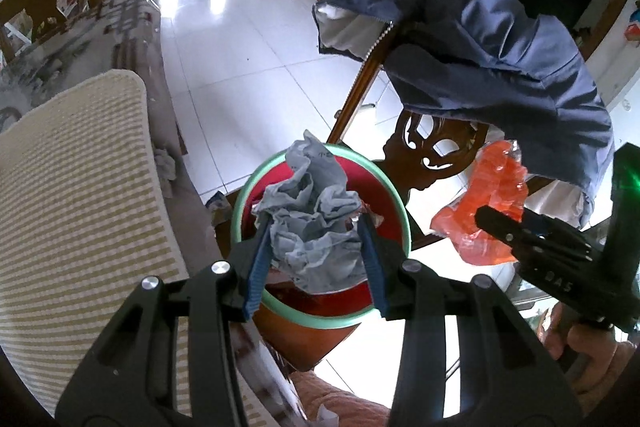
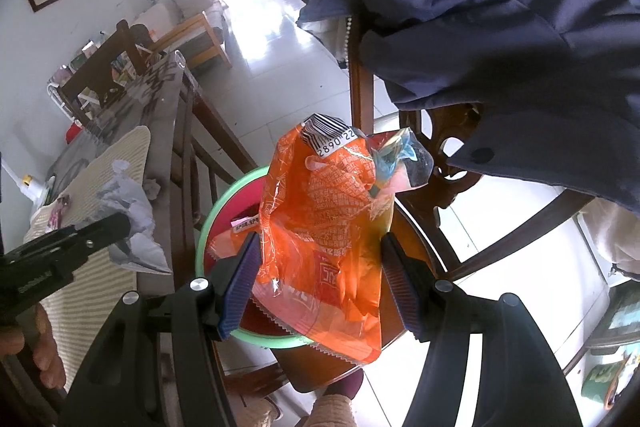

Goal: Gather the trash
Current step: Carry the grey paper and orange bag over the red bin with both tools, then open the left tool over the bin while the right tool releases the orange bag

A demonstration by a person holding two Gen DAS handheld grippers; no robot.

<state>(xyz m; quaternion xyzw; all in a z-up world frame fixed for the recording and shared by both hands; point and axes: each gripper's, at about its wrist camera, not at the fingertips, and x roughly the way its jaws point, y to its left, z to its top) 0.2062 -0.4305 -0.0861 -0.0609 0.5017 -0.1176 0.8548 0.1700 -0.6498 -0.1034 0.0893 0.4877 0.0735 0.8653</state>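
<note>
Left claw [image 1: 316, 251] pinches crumpled grey paper [image 1: 316, 223] over the green-rimmed bin [image 1: 240, 203]; right claw [image 2: 318, 279], at its three o'clock, clamps an orange wrapper [image 2: 320, 239], both seemingly poised for dropping in.

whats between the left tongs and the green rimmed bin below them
A crumpled grey paper wad, pinched in the left tongs, hangs over the bin. Nothing else shows between them in the left wrist view.
</note>
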